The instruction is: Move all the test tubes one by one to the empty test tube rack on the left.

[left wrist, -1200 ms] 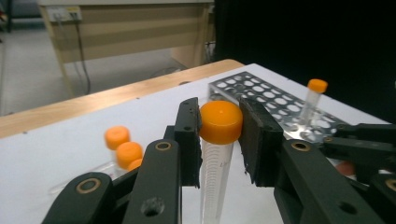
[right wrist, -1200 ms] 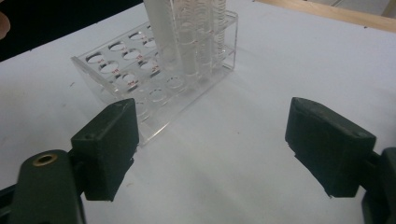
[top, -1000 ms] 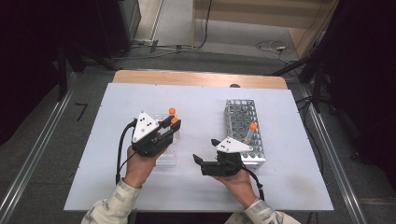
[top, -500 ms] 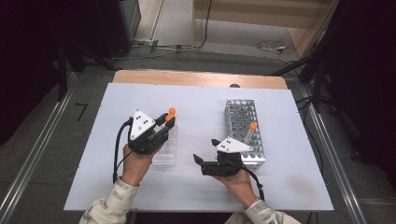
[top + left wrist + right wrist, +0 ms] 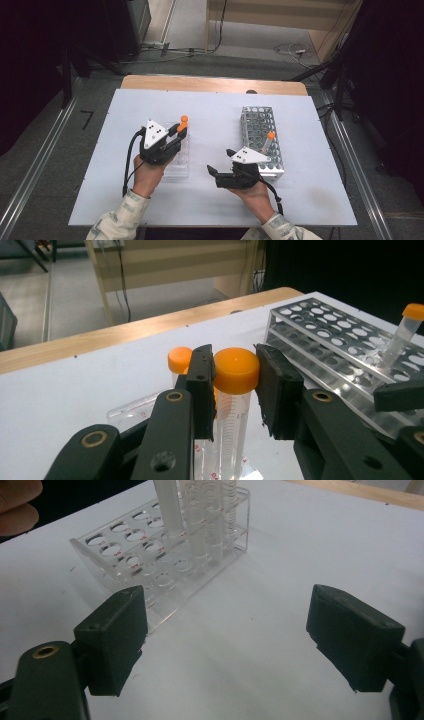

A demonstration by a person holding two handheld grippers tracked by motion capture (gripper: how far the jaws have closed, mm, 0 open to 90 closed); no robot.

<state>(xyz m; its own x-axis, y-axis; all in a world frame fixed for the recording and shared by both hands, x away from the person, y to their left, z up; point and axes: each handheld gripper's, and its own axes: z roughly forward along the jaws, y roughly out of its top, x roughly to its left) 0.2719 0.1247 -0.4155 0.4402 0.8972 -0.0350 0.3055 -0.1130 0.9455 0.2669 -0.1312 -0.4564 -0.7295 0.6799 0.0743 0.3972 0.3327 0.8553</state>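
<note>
1. The left claw [image 5: 235, 385] is clamped on the orange cap [image 5: 236, 370] of a clear plastic tube [image 5: 231, 432]; both pads press the cap's sides, and the tube hangs upright below them, its graduated wall showing between the jaws.
2. In the high view the left claw [image 5: 181, 131] sits over the clear rack [image 5: 181, 167] on the left half of the white surface [image 5: 215, 115]; the tube's lower end seems to be in or just above that rack, though I cannot tell whether it has left its hole.
3. A second capped tube [image 5: 179, 361] stands just behind the held one, close to the left jaw.
4. The right claw [image 5: 227, 640] stands wide apart with nothing between the jaws, low over bare surface and facing the clear rack [image 5: 165, 560]; in the high view the right claw [image 5: 212, 172] lies just beside the metal rack [image 5: 260, 125].
5. One tube [image 5: 269, 142] leans in the metal rack at its near end, tilted rather than upright.
6. Handling, as I judge it: the tube is light, stiff and slick-walled; the cap is the wider, less slippery part, so the grip there is sensible; the body would slide under smooth pads.
7. Held only by the cap, the tube can swing, and a loose cap could pull off; a straight lift seems best.
8. Thin plastic may crack if squeezed hard; a moderate squeeze should do.
</note>
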